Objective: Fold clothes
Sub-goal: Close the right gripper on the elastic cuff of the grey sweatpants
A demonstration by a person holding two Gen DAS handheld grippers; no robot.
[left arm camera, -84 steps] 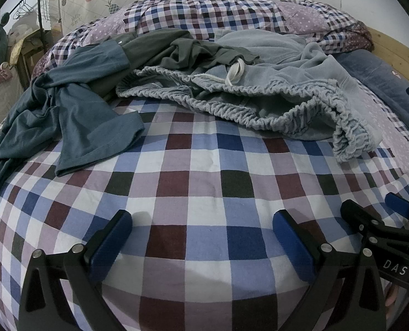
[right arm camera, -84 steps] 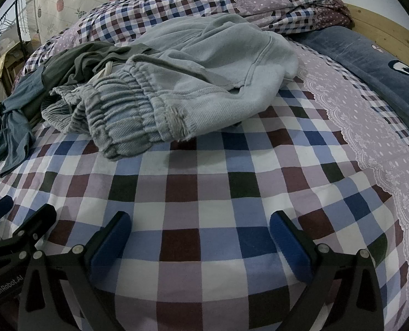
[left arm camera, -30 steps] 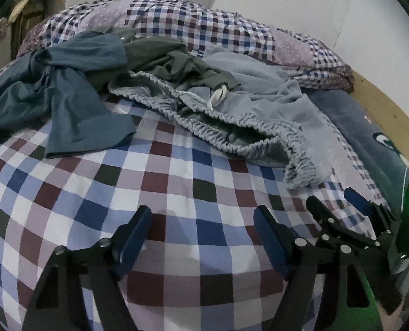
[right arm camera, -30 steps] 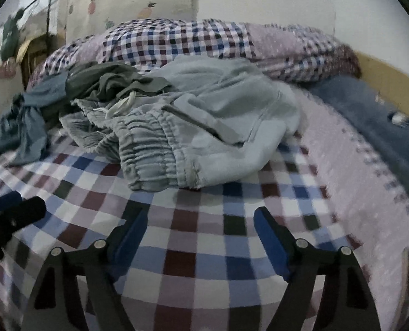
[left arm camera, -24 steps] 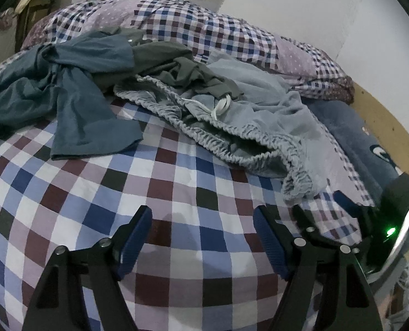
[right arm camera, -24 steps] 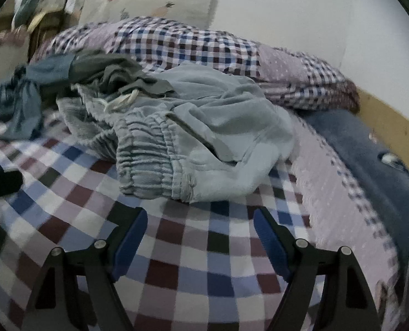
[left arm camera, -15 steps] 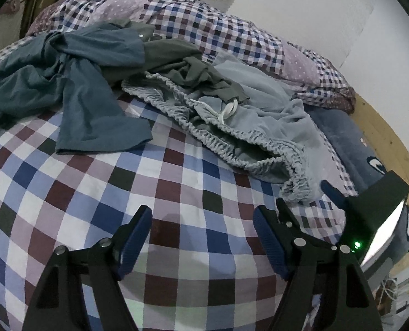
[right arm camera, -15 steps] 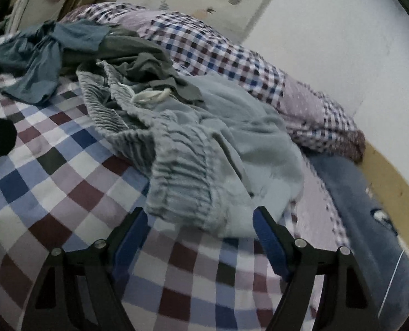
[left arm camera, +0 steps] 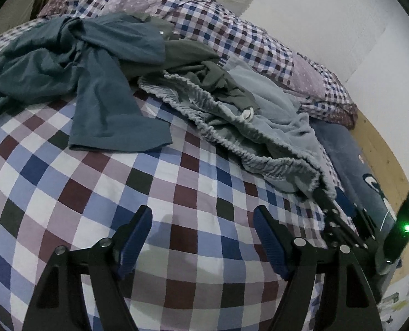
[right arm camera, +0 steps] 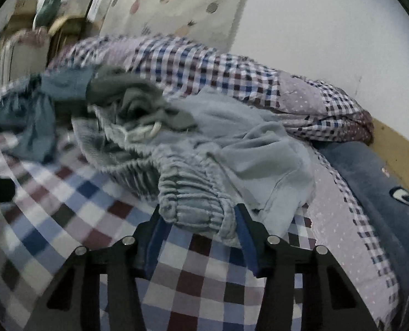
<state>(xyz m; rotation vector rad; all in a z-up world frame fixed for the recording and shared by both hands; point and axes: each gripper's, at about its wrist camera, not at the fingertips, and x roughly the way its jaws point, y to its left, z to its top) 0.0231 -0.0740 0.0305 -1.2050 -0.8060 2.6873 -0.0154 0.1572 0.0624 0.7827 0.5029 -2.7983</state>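
A light blue garment [left arm camera: 273, 121] [right arm camera: 259, 149] with gathered elastic edges and a white drawstring [right arm camera: 141, 133] lies crumpled on the checked bed sheet [left arm camera: 94, 193]. My right gripper [right arm camera: 198, 215] is closing, and its pads touch both sides of the garment's elastic cuff [right arm camera: 193, 198]. In the left wrist view the right gripper [left arm camera: 331, 201] sits at that cuff. My left gripper [left arm camera: 201, 215] hangs open over bare sheet with nothing between its jaws. A teal shirt [left arm camera: 99, 91] and a dark grey-green garment [left arm camera: 187, 55] lie bunched behind.
A folded checked quilt [left arm camera: 232, 35] runs along the back by the white wall. A navy pillow [left arm camera: 369, 171] lies at the right beside the wooden bed frame [left arm camera: 383, 149]. Furniture stands beyond the bed's far left [right arm camera: 25, 41].
The right gripper moved in onto the blue garment's elastic cuff and its jaws narrowed around it. The left gripper drifted and rolled a little, still open over the sheet.
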